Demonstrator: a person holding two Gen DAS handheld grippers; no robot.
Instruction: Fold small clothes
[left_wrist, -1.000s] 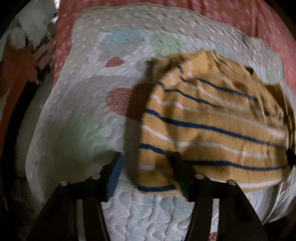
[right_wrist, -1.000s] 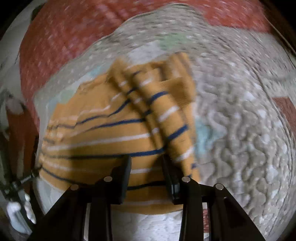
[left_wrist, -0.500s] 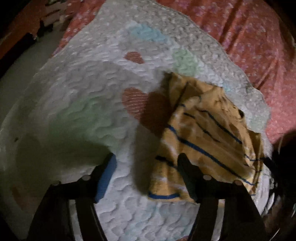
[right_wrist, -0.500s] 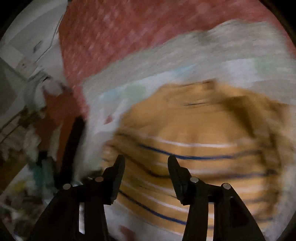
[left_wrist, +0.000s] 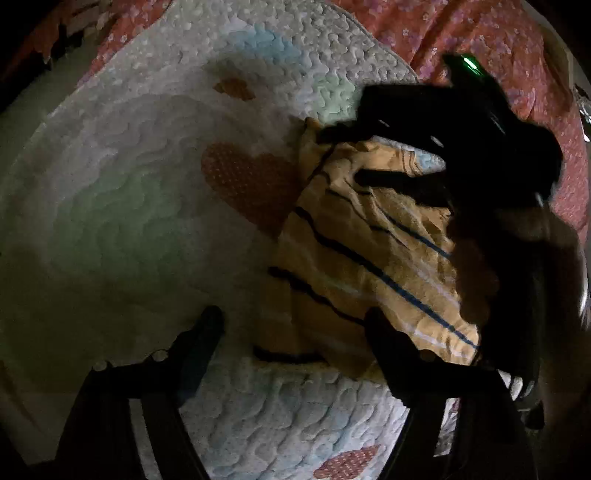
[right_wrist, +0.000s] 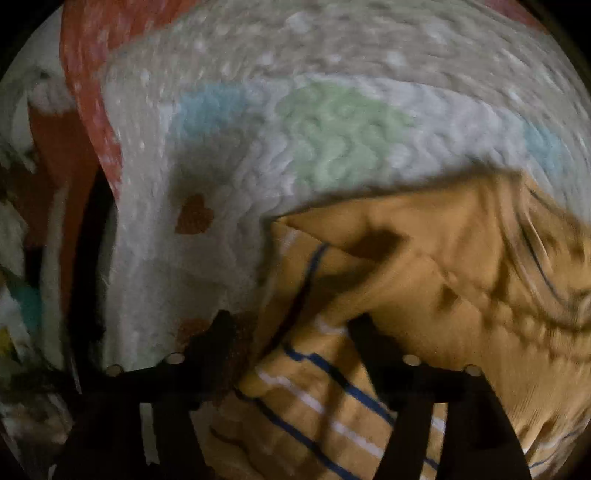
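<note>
Quilted mat (left_wrist: 147, 206) under striped yellow garment (left_wrist: 354, 266); left claw (left_wrist: 295, 325) wide apart, empty; right claw (right_wrist: 288, 328) spread over cloth.

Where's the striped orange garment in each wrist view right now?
Left wrist: the striped orange garment lies right of centre, partly under the right claw.
Right wrist: it fills the lower right.
Shared landmark: the red heart patch on the quilt, left of the garment.
</note>
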